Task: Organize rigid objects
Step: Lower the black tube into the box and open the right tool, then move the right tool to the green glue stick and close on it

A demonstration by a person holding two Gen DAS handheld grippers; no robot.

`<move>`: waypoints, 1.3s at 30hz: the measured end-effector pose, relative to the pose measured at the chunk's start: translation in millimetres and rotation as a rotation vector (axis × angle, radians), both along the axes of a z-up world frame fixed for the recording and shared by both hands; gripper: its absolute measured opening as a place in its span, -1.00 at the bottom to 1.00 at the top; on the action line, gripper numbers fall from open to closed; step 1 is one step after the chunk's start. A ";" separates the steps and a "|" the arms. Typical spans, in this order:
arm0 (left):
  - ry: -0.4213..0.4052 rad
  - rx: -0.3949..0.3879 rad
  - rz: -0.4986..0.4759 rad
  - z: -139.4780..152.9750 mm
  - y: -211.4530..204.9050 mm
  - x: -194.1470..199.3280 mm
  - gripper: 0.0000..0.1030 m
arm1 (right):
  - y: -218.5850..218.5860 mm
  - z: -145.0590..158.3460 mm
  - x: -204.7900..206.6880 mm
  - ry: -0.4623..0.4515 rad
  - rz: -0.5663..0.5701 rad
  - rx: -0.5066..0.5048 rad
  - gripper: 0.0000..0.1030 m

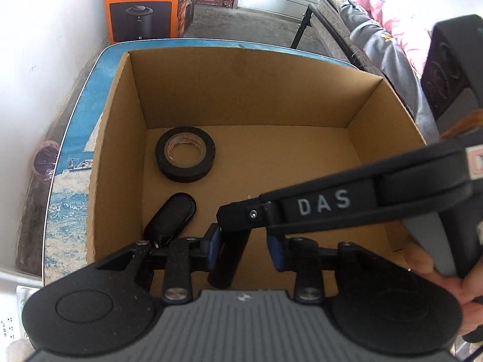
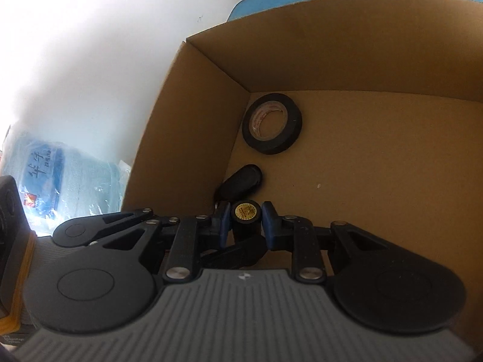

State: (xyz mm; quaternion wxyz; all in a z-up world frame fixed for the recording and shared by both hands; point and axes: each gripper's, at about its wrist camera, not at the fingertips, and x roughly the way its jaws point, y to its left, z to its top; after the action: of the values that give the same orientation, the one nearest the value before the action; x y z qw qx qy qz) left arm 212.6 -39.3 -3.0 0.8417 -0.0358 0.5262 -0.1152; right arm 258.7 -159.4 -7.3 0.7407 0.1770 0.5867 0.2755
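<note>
An open cardboard box [image 1: 241, 90] [image 2: 187, 126] stands on a blue table. On its floor lie a black tape roll [image 1: 185, 154] [image 2: 271, 123] and a black oval key fob [image 1: 170, 218] [image 2: 240, 182]. My right gripper [image 2: 246, 220] is shut on a black cylinder with a gold end label [image 2: 245, 211], held low inside the box near the fob. In the left wrist view that cylinder [image 1: 231, 256] hangs from the right gripper's fingers [image 1: 241, 218], between my left gripper's blue pads. My left gripper [image 1: 246, 249] is open around it, not pressing it.
The table [image 1: 69, 163] has a blue sea print. An orange Philips carton [image 1: 142, 3] stands behind it. A white wall is on the left. Clothes lie over a chair [image 1: 386, 39] at the right. A plastic-wrapped blue pack [image 2: 60, 178] lies left of the box.
</note>
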 end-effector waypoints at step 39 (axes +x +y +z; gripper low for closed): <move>-0.179 0.022 -0.409 -30.5 -54.4 -171.1 -0.10 | -129.4 -33.6 -256.9 0.008 -0.527 0.313 -0.20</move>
State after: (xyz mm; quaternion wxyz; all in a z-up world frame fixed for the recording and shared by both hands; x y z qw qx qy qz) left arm 41.5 -93.7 -33.5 0.8446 0.0915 0.4468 -0.2806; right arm 1.8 -288.8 -40.9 0.7482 0.4359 0.4739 0.1600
